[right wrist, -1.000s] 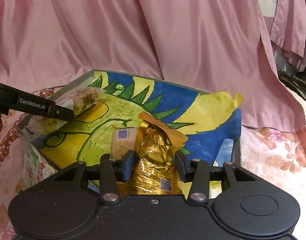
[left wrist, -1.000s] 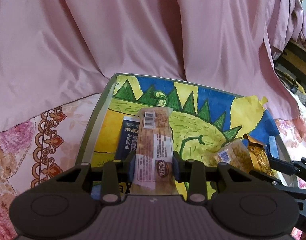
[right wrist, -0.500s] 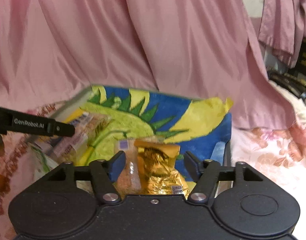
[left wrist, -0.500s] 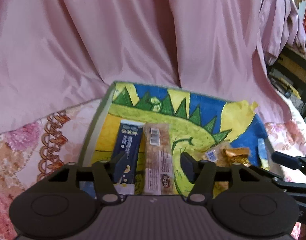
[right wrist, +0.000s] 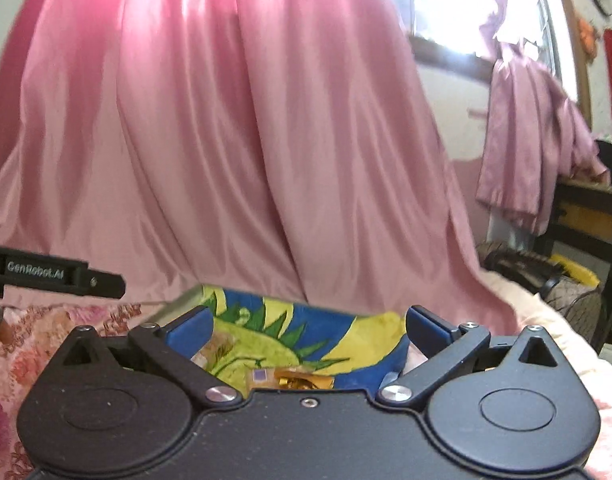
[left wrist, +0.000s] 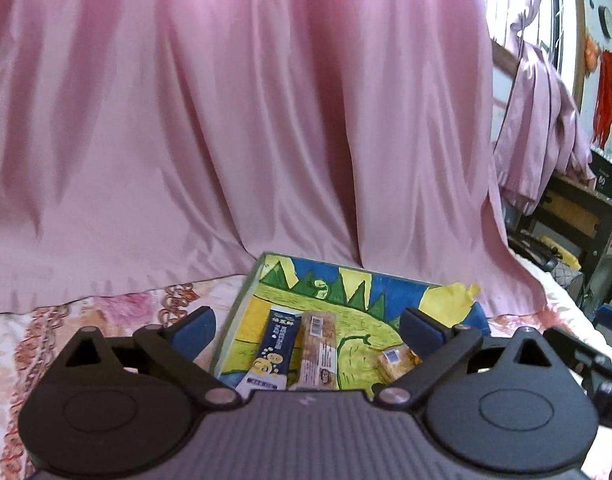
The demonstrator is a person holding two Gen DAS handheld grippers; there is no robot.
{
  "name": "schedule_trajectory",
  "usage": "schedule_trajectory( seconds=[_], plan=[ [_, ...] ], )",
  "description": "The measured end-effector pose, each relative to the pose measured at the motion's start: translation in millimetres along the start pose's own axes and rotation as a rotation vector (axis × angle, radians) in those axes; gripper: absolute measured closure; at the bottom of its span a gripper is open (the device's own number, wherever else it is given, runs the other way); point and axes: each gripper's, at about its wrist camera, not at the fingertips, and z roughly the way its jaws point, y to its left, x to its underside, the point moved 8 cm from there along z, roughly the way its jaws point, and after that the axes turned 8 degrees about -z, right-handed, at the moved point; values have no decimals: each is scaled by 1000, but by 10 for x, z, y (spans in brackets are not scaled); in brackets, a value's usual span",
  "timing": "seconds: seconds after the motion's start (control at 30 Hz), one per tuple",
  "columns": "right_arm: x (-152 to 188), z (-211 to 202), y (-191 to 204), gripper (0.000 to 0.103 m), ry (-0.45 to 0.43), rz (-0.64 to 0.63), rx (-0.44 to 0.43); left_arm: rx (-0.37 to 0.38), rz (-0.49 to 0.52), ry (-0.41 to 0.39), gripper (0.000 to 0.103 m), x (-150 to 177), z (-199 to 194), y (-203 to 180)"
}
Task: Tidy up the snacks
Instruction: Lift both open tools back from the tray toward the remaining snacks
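Lying in the lower centre of the left wrist view, a shallow tray (left wrist: 233, 312) lined with a painted blue, green and yellow picture holds the snacks: a dark blue stick packet (left wrist: 275, 346) just beside a long tan snack bar (left wrist: 318, 350), and toward the lower right a small clear packet of biscuits (left wrist: 392, 360). The left gripper (left wrist: 306, 328) hangs above them with its jaws opening, spread about as wide as they go, and nothing between the blue pads. In the right wrist view the right gripper (right wrist: 308, 330) also has its jaws opening wide and grips nothing; just beyond its body, at the lower centre, a crinkled gold packet (right wrist: 304, 381) lies in the tray next to the clear one. A pink satin curtain (left wrist: 246, 120) fills the upper part of both frames, and a floral cloth (left wrist: 118, 308) lies under the tray.
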Motion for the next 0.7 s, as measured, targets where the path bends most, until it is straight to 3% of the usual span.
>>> schedule_trajectory(
  seconds=[0.13,0.4,0.7],
  plan=[
    [-55,-349,-24,1,-42,20,9,-31,-3,-42,0,120,-339,61],
    [3,-979,29,1,-61,52,15,-56,7,-54,0,329,-839,116],
    [200,-1359,158,1,-4,113,-9,-70,20,-27,0,573,-1245,207]
  ],
)
